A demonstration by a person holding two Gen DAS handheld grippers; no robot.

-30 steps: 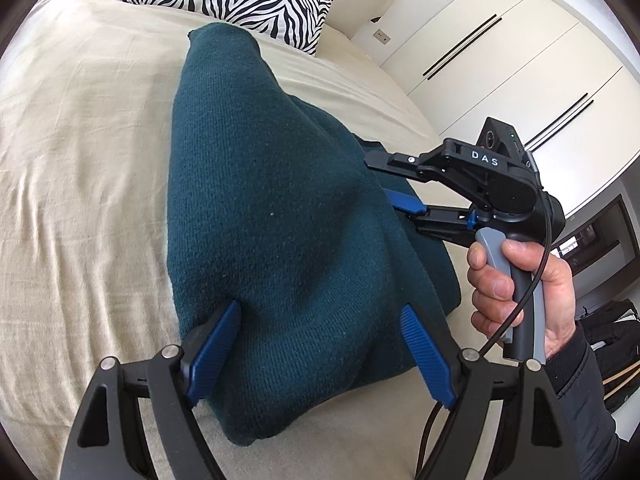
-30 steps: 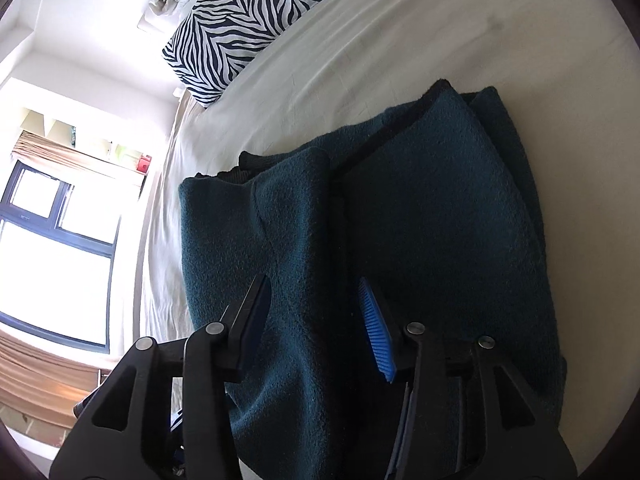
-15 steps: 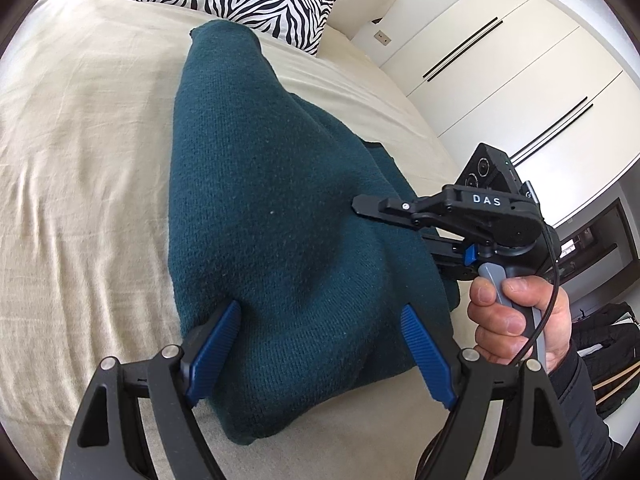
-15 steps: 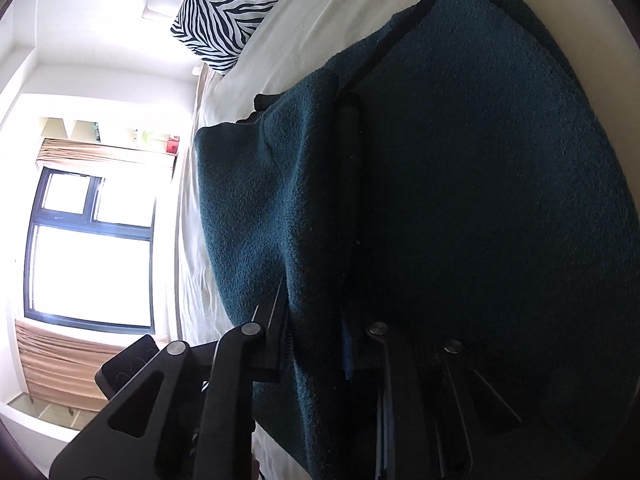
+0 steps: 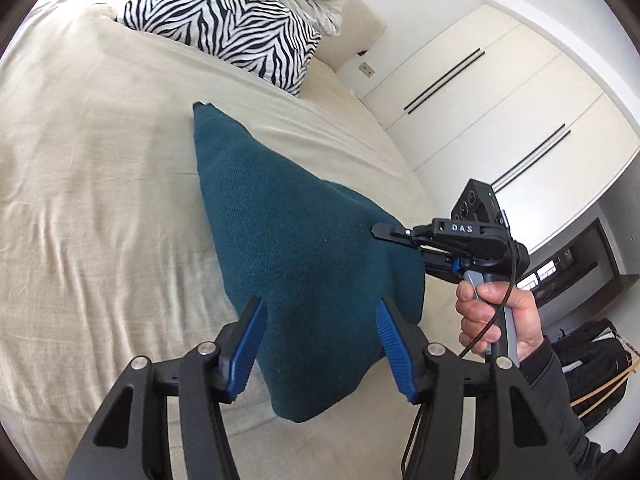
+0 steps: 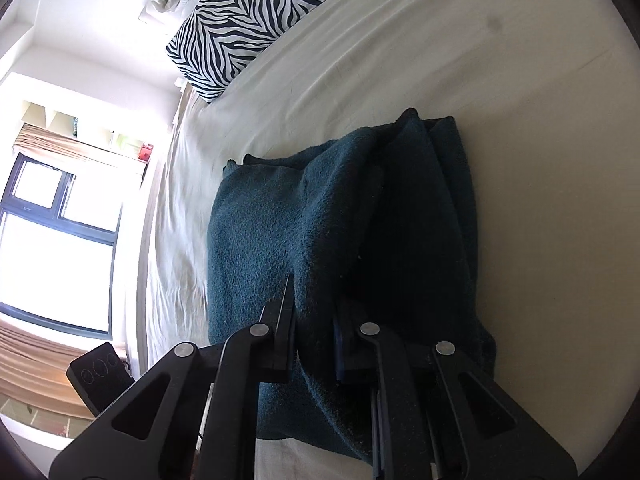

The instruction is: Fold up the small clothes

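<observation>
Your right gripper (image 6: 314, 320) is clamped on the dark teal knitted garment (image 5: 296, 256), lifting its edge off the beige bedsheet (image 5: 92, 184). Your left gripper (image 5: 320, 344) spreads wide around its near corner.

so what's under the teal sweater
The teal sweater lies on the beige bed sheet, partly lifted by the right gripper, jaws shut on it. Anything beneath its folds is hidden.

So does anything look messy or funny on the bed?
A little. The teal garment isn't flat: it bunches in thick, uneven layers where the right tool pinches it, and one corner hangs past the bed edge. No rips or spills. The zebra pillow looks fine.
</observation>
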